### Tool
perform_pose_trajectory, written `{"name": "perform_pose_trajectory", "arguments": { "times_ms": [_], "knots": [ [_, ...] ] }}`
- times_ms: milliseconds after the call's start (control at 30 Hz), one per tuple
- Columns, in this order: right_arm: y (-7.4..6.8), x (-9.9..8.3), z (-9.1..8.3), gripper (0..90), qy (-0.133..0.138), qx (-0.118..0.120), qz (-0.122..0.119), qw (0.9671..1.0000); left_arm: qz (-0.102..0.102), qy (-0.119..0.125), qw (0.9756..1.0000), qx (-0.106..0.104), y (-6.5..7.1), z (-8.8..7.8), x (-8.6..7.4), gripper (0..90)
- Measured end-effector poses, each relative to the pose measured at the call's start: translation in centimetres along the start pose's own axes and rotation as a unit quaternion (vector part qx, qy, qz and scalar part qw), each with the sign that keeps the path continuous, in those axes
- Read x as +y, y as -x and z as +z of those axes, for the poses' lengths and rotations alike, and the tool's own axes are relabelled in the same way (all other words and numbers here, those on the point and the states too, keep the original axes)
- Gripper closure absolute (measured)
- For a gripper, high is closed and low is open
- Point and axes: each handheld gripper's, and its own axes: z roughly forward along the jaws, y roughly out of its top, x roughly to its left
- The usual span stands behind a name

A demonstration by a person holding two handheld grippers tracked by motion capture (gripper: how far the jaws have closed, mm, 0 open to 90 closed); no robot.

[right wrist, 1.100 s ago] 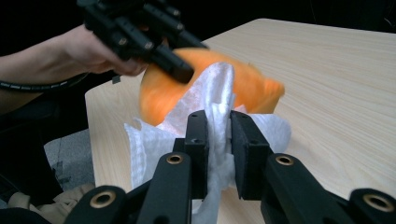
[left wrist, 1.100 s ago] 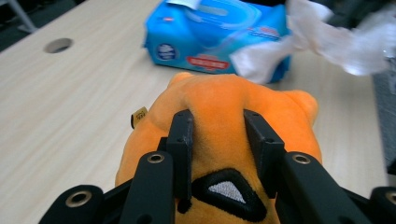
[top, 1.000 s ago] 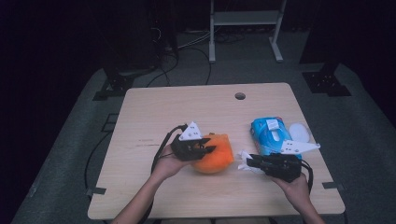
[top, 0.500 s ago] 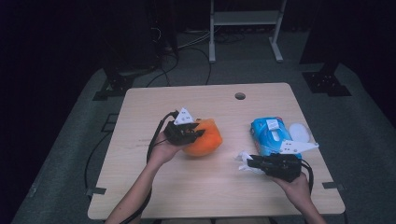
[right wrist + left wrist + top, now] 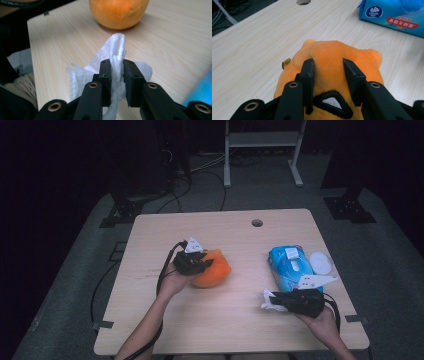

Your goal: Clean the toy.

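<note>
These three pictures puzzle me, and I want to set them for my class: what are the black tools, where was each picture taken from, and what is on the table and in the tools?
A person sits at a wooden table holding a hand-worked, two-jawed gripper in each hand. The high view looks down from above, forearms entering at the bottom. The other two pictures come from small cameras riding on the grippers, looking along their black jaws.

The left gripper is clamped on an orange plush toy; its own view shows the jaws pressing into the plush. The right gripper pinches a crumpled white wipe.

Also on the table: a blue pack of wipes and a white round lid beside it.
</note>
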Motion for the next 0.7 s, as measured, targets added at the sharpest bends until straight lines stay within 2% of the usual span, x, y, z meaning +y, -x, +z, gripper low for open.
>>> {"name": "perform_pose_trajectory", "arguments": {
  "times_ms": [267, 533, 700],
  "knots": [
    [0.4, -1.1, 0.3, 71.5, -0.029, -0.027, -0.009, 0.9992, 0.002, -0.004, 0.9999, -0.015, 0.2, -0.4, 0.1, 55.9],
    [0.3, -1.2, 0.0, 65.2, -0.021, -0.028, -0.007, 0.9994, -0.008, 0.008, 0.9997, -0.023, 0.1, -1.2, 0.2, 51.2],
    [0.5, -1.2, 0.0, 60.0, -0.017, -0.024, -0.001, 0.9996, -0.007, 0.011, 0.9996, -0.025, 0.1, -1.6, 0.3, 48.5]
  ]
}}
